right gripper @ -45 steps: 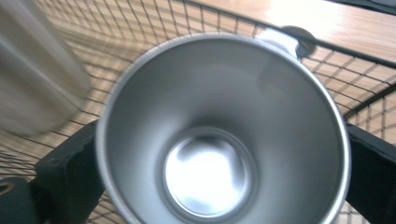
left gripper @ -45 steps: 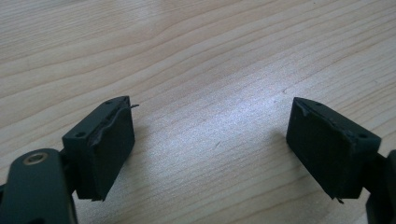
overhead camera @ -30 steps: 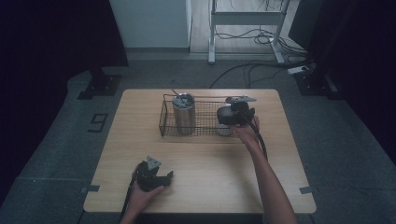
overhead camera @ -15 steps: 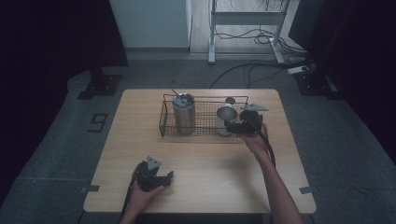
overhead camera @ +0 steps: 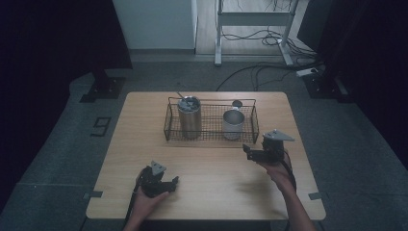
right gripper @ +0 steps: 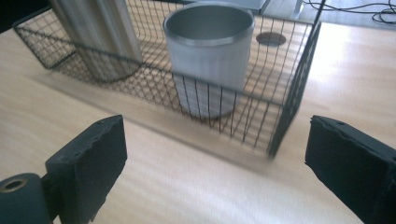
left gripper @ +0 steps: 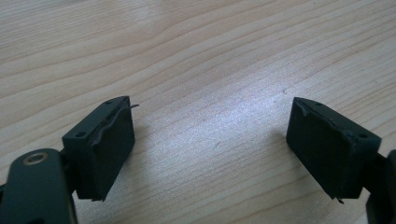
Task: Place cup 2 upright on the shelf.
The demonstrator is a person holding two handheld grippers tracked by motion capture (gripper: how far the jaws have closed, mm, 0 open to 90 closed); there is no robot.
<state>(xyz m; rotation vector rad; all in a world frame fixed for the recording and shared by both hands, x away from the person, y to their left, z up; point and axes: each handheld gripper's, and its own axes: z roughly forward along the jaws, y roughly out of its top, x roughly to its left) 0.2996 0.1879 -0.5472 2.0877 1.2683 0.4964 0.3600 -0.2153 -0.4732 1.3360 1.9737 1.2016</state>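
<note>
While both hands rest over the worktop:
Short cup: upright in the wire basket, right end.
Tall tumbler: basket's left part.
Right gripper: near the basket's right corner, fingers apart, just been closing, nothing between.
Left gripper: near left, fingers apart, empty.

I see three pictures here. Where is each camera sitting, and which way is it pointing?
High view: above the person's side, looking forward and down on the table; forearms, both hands show.
Left gripper view: on the left gripper, facing bare tabletop; its jaws gape, empty.
Right gripper view: on the right gripper, facing the wire basket; jaws apart.
Shared: high and right views show the steel cup.
</note>
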